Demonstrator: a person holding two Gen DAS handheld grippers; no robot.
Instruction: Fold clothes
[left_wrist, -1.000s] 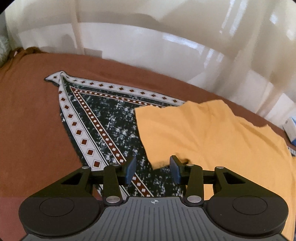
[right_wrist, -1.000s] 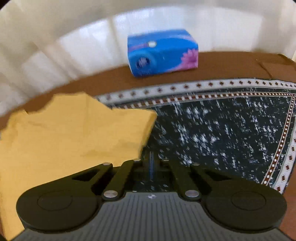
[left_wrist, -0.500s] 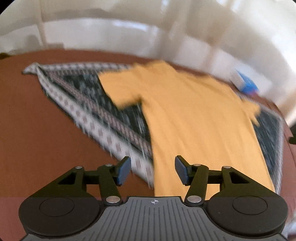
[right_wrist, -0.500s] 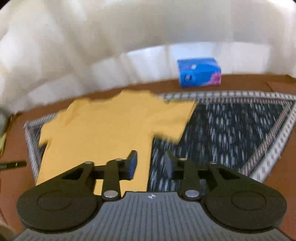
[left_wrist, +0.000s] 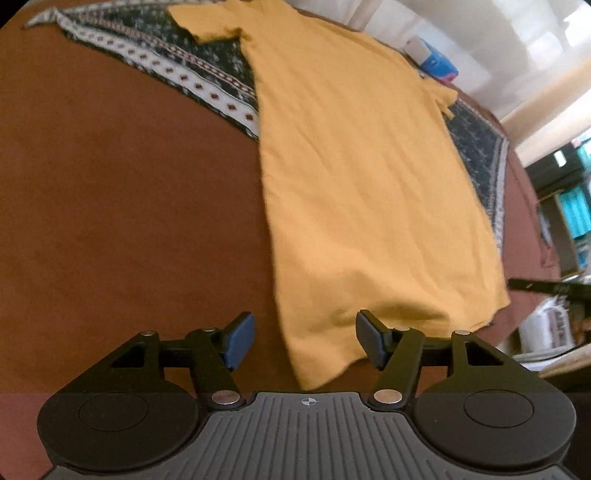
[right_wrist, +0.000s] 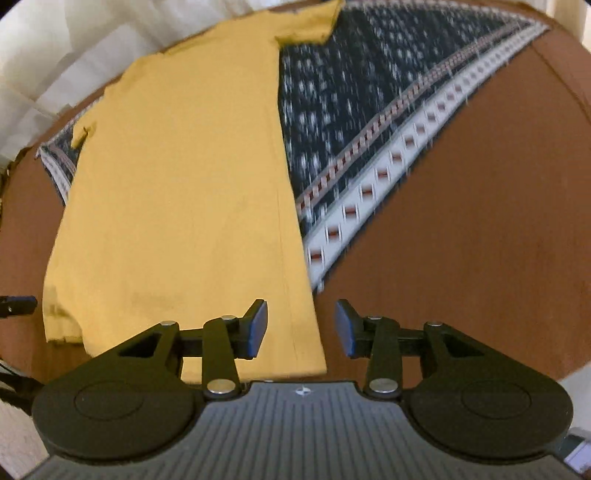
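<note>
Brown bed (left_wrist: 122, 206), patterned cloth (right_wrist: 354, 122) under yellow shirt (left_wrist: 362, 177), spread flat. Left tongs (left_wrist: 302, 341) and right tongs (right_wrist: 300, 326) wide, empty, at hem corners. Risk: pinching the cloth beneath too, dragging the shirt askew.

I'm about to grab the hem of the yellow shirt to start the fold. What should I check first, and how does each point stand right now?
1. Left gripper open: ok, fingers spread wide.
2. Right gripper open: ok.
3. Yellow shirt lying flat: ok, spread out on the patterned cloth and brown cover, with only slight ripples at the hem.
4. Left hem corner between the left fingers: ok, the corner sits in the gap.
5. Right hem corner between the right fingers: ok, the shirt's side edge runs into the gap.
6. Fingers low enough to pinch fabric: cannot tell, height above the shirt is not readable.
</note>
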